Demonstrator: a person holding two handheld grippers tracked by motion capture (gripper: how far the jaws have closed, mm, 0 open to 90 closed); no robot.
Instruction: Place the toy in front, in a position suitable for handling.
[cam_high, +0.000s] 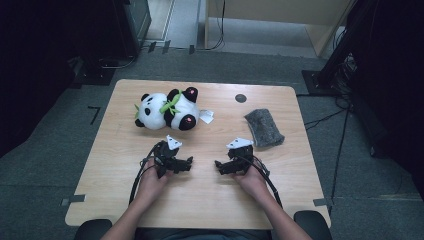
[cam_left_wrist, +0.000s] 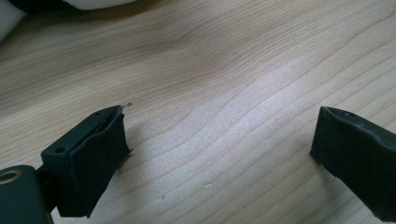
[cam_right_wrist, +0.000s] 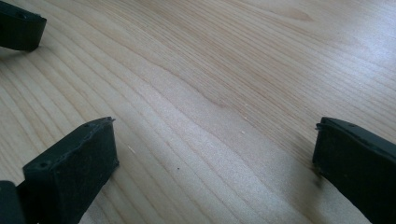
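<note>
Light wooden table (cam_high: 210, 200) with rounded corners carries everything. Black-and-white plush panda toy (cam_high: 167, 111) with a green leaf collar lies on its side at the far left of the top, a small white tag (cam_high: 206, 116) just beside it. Grey fuzzy cloth pad (cam_high: 264, 128) lies far right, well apart from the panda. Small dark round disc (cam_high: 240, 98) sits near the far edge, between them.

Left gripper (cam_high: 189, 162), black, two-jaw, held in the person's left hand (cam_high: 152, 182), sits near the table middle, just this side of the panda, tips pointing inward toward the other gripper. Left gripper view: jaws spread wide, only bare wood (cam_left_wrist: 210, 116) between the pads, nothing pinched; panda edge at the top left corner of that view.

Right gripper (cam_high: 218, 165), same build, in the right hand (cam_high: 252, 182), mirrors it, near the grey pad but apart from it. Right gripper view (cam_right_wrist: 215, 154): jaws fully spread, holding nothing, low over bare wood; a jaw of the left gripper at the top left corner.

The two grippers' tips are near each other, not touching.
</note>
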